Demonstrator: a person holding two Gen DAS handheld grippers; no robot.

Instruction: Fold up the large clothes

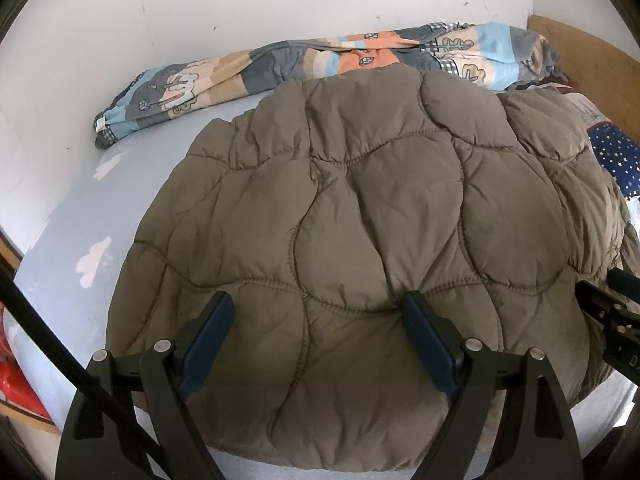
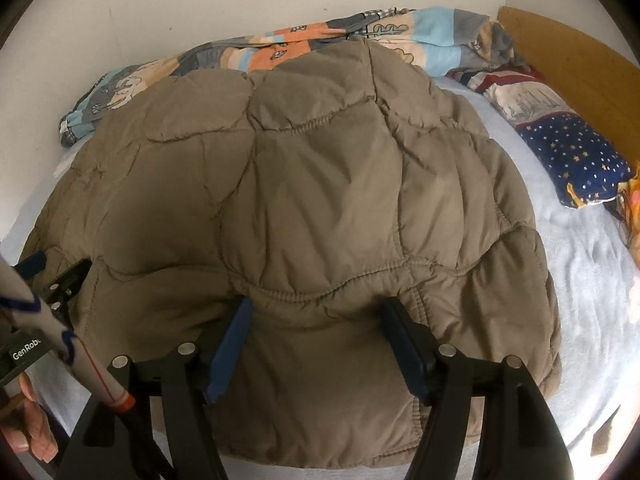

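A brown quilted jacket (image 1: 360, 220) lies on a pale blue sheet (image 1: 60, 240), beside an orange, blue, grey and beige patchwork blanket (image 1: 280, 64) and a navy star-dotted pillow (image 2: 576, 156)

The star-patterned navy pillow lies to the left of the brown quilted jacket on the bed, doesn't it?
Not quite: the star-patterned navy pillow lies to the right of the brown quilted jacket, by the wooden headboard, as the right wrist view shows. Both are on the bed.

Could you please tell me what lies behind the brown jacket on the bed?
Behind the jacket a rolled patterned blanket lies along the wall; its middle is hidden by the jacket's far edge. What lies under the jacket cannot be seen.
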